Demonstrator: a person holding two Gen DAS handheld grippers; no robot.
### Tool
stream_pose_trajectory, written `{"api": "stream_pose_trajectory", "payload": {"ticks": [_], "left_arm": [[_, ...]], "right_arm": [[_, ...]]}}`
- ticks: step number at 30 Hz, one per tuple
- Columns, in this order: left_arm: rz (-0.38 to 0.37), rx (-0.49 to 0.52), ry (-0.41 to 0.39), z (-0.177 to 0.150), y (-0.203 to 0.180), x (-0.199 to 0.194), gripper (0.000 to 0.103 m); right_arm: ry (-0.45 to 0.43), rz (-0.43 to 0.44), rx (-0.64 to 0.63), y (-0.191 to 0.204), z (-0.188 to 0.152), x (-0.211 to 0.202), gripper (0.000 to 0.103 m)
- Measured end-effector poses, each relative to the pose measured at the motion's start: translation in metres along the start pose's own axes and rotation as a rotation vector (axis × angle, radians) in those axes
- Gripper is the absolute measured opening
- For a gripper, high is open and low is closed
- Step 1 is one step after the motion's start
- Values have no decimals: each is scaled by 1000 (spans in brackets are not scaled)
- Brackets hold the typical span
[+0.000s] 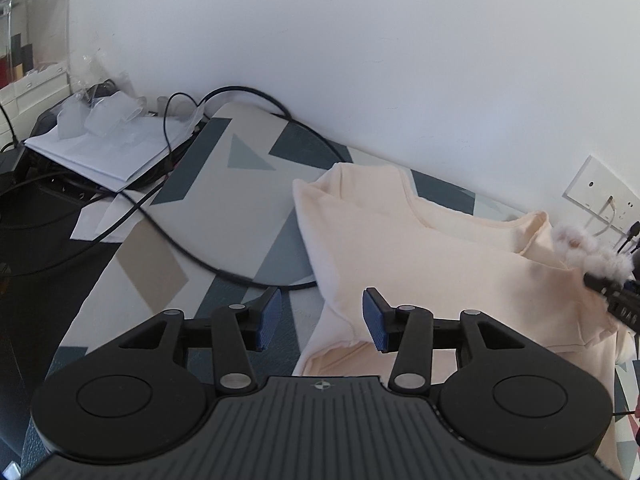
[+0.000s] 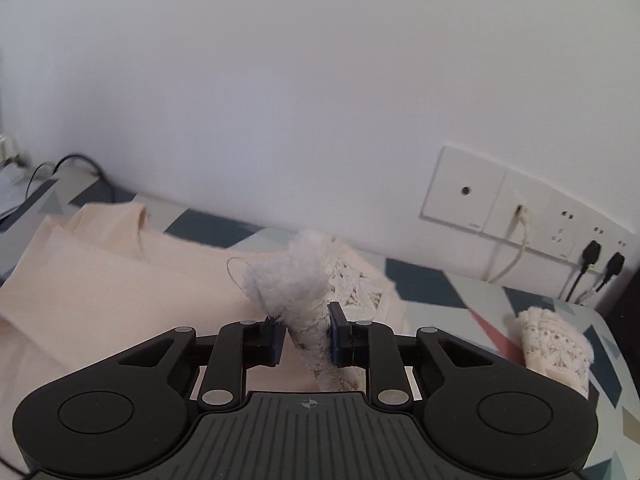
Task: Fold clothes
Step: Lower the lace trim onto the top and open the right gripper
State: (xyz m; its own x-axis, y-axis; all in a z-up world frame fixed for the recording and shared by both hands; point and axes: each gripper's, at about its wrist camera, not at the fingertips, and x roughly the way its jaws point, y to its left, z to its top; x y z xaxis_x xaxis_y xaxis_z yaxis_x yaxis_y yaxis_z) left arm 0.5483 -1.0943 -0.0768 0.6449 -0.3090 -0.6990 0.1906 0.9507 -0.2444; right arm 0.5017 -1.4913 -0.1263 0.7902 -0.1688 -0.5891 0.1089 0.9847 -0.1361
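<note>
A cream top [image 1: 420, 248] lies partly folded on the patterned tablecloth [image 1: 224, 200], its neckline toward the wall. My left gripper [image 1: 322, 320] is open over the top's near left edge, with nothing between its blue pads. In the right wrist view my right gripper [image 2: 306, 336] is shut on a fluffy, lace-covered sleeve cuff [image 2: 296, 280], lifted off the cream top [image 2: 120, 272]. That fluffy cuff [image 1: 580, 246] also shows at the right edge of the left wrist view. A second lace cuff [image 2: 554, 348] lies on the cloth to the right.
A black cable [image 1: 192, 248] loops across the cloth left of the top. Papers and clear plastic [image 1: 108, 148] sit at the far left on dark equipment. The white wall runs close behind, with a socket panel [image 2: 520, 208] and plugged-in cords [image 2: 592, 256].
</note>
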Motion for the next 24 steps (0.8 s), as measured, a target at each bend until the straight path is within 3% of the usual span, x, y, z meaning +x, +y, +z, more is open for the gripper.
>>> {"api": "stream_pose_trajectory", "payload": {"ticks": [6,8,10,11,15,17,20,24], "left_arm": [[-12,11,13,-5,-5,0,48],[-16,25,12,-6,-8,0,51],[-20,32,13,-7,-11,0,52],[-22,31,16,-7,-12,0,52],[-26,23,27,-7,-13,2,52],[-27,24,30,-7,-15,2,52],[-27,30,35,-8,-19,3,53],[-26,41,50,-12,-25,3,57]], "right_arm": [[133,79,-2,7,-23,22,26],[117,97,23,6,-25,17,34],[90,131,50,3,-23,6,54],[73,151,62,2,-22,-1,56],[-25,264,150,-15,-9,-30,59],[-72,269,213,-28,-2,-38,59],[-44,194,315,-47,5,-23,57],[80,106,297,-47,-6,13,45]]}}
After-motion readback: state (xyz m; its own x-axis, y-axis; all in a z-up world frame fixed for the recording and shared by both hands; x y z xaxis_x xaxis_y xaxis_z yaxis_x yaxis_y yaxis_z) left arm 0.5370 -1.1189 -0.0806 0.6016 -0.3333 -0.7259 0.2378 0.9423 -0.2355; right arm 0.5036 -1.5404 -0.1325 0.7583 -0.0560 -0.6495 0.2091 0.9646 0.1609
